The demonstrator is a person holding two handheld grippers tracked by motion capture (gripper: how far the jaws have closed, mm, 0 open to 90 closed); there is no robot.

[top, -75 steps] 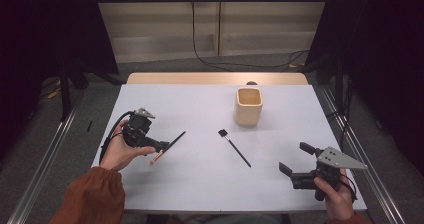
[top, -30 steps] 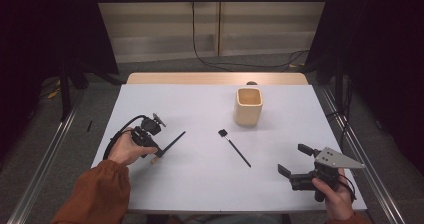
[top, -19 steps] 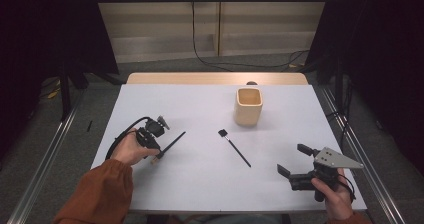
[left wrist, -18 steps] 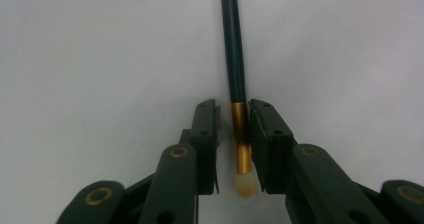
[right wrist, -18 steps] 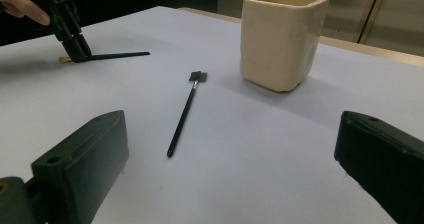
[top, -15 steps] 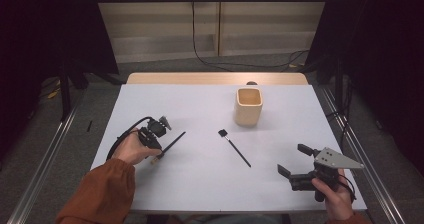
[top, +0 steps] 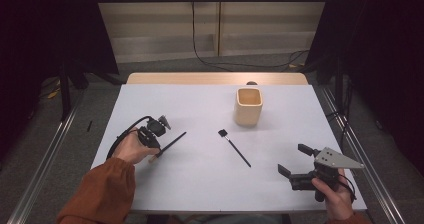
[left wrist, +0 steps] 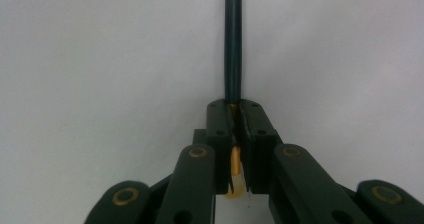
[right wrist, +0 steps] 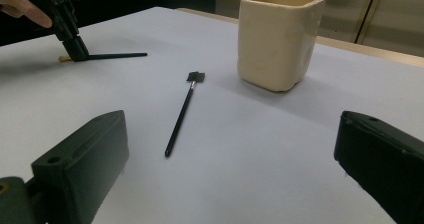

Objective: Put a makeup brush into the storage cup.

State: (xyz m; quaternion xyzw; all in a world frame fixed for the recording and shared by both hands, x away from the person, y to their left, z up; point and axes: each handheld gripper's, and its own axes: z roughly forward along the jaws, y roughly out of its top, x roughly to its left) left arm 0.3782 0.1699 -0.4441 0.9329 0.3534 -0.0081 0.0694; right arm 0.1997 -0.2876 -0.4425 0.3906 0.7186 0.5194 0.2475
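Note:
A thin black stick with a golden near end (top: 172, 142) lies on the white table (top: 200, 184) at the left. My left gripper (top: 156, 145) points down at that end. In the left gripper view my left gripper (left wrist: 234, 109) has just been closing and now pinches the stick (left wrist: 233, 44) between its pads. A black brush with a small square head (top: 234, 147) lies mid-table. Behind it stands a cream square cup (top: 248, 105). My right gripper (top: 293, 159) rests at the front right, jaws wide apart with nothing between them. The right gripper view has the brush (right wrist: 181, 116) and cup (right wrist: 280, 39) ahead.
The table's front edge runs just below both hands. A wooden strip (top: 215, 78) borders the far edge. Metal rails (top: 45, 159) run along the floor on both sides. In the right gripper view the left gripper (right wrist: 75, 49) stands far off at the upper left.
The left hand has shifted slightly right and tipped its gripper down onto the stick's near end, and the jaws have closed on it. The right hand has stayed put.

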